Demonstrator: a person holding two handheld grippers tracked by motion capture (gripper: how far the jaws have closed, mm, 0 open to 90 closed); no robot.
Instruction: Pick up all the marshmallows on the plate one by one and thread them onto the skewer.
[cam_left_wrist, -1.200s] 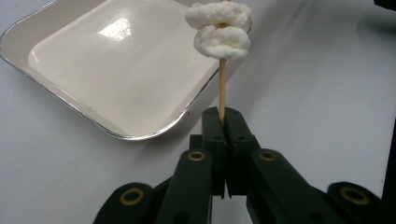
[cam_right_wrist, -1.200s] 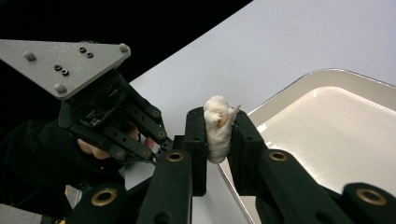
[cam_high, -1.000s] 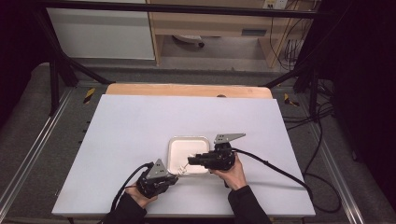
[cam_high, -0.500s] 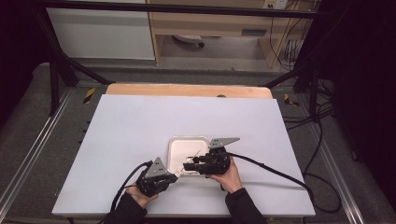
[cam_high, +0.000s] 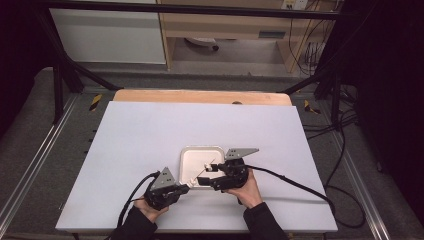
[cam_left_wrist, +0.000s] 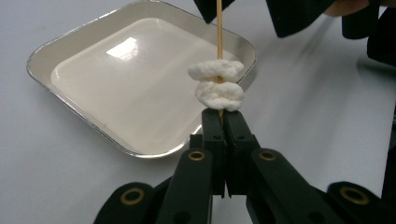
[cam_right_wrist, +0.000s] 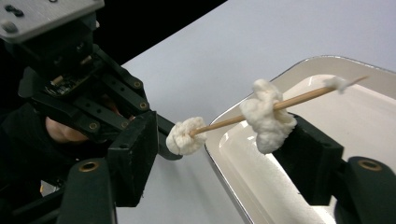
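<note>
My left gripper is shut on the lower end of a thin wooden skewer that carries white fluffy pieces. The skewer points up over the rim of a white square tray. In the right gripper view the skewer runs between the jaws of my right gripper, which have just been opening and stand apart, with one white piece near the right jaw and another by the left gripper's tip. In the high view both grippers meet at the tray's front edge.
The tray sits near the front middle of a white tabletop, and its inside is bare. Cables trail from each gripper toward the table's front and right. Black frame posts and a shelf stand beyond the far edge.
My right gripper has drifted slightly toward the front edge and the left gripper, and its jaws look wider apart. The left hand has stayed where it was.
</note>
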